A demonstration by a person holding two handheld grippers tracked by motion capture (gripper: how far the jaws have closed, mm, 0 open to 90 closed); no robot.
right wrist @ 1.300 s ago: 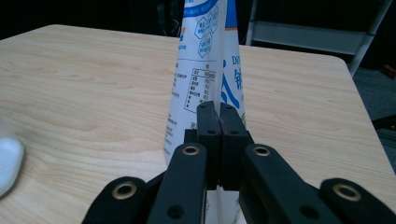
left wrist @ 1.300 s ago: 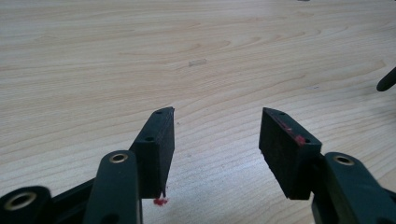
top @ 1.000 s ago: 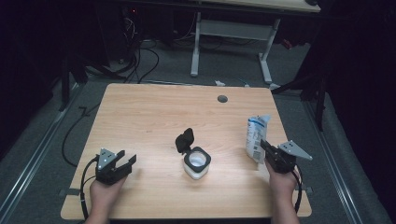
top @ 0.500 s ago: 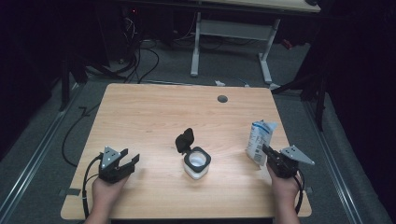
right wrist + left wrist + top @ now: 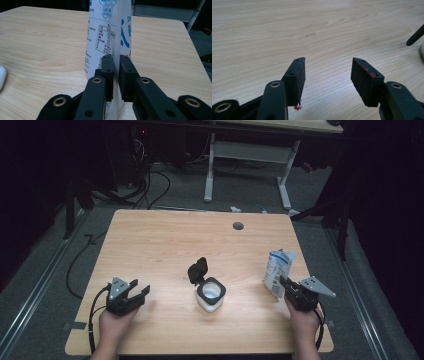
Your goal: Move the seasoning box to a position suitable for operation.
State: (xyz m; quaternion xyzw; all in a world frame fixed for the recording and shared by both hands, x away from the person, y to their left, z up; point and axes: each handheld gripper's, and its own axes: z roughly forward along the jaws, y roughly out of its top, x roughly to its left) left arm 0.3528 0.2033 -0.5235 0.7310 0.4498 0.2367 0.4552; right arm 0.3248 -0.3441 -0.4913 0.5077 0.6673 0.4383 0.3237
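The white pouch [image 5: 278, 270] stands upright near the desk's [image 5: 165, 245] right edge. The right gripper's [image 5: 286, 284] fingers have just been loosening on its edge seam; back straight out, avoiding tipping. Left gripper [image 5: 138, 292] rests, fingers apart.

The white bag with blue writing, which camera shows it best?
The right gripper view: the white bag with blue writing stands close, print readable, its edge between the right gripper's just-opening jaws. The high view shows it small, upright on the wooden table.
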